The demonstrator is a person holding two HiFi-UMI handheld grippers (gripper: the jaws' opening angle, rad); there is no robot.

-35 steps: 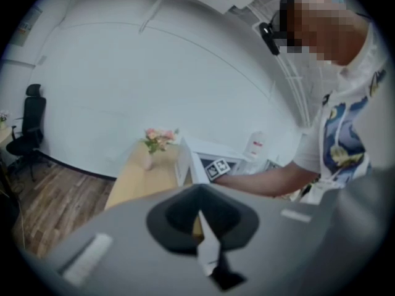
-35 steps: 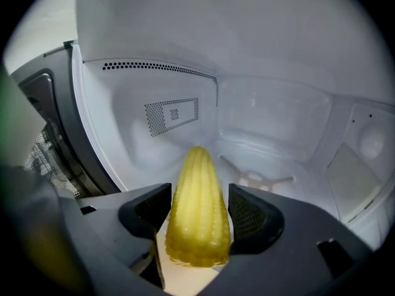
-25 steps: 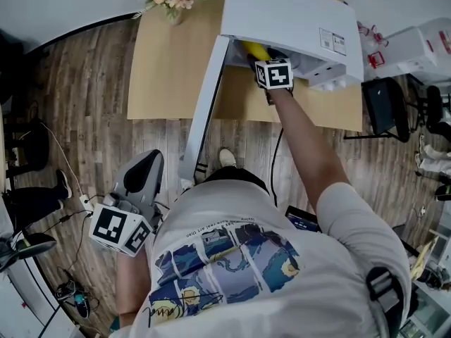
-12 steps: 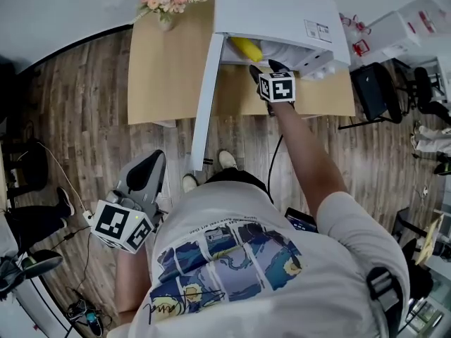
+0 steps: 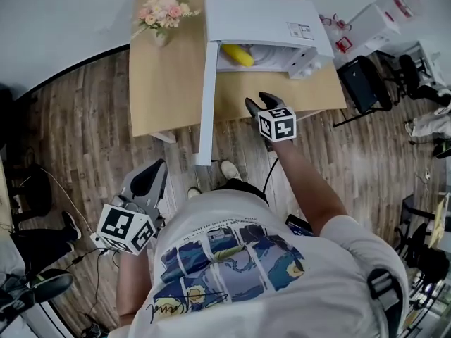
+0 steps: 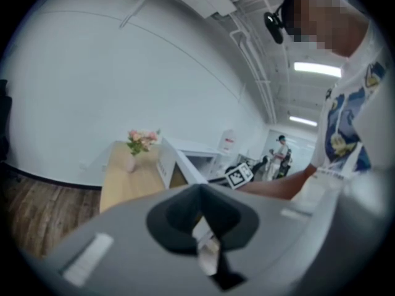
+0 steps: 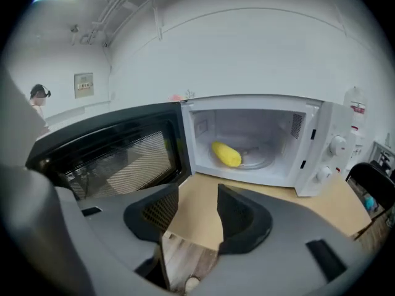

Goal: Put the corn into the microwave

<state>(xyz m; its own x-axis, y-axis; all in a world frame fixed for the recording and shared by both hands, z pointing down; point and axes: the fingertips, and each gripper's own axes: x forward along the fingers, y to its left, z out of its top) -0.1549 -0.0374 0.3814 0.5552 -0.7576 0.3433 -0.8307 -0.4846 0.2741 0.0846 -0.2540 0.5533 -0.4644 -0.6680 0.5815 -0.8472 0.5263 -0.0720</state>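
The yellow corn [image 5: 237, 54] [image 7: 226, 154] lies on the turntable inside the white microwave [image 5: 261, 16] [image 7: 321, 147], whose door [image 5: 208, 97] [image 7: 111, 153] stands swung wide open to the left. My right gripper [image 5: 261, 102] [image 7: 199, 196] hovers over the table's near edge in front of the oven, well back from the corn. It is open with nothing between its fingers, and its jaws have just been closing a little. My left gripper [image 5: 149, 174] [image 6: 200, 193] hangs low at my left side over the floor, its pads together and holding nothing.
The microwave sits on a light wooden table [image 5: 162, 83]. A vase of pink flowers [image 5: 165, 13] [image 6: 141, 142] stands at its far left. A black chair [image 5: 363, 83] and white boxes [image 5: 380, 20] are to the right. A person [image 6: 282, 147] stands in the background.
My right gripper has pulled back out of the microwave to the table's near edge, leaving the corn inside. The left gripper has shifted only slightly.
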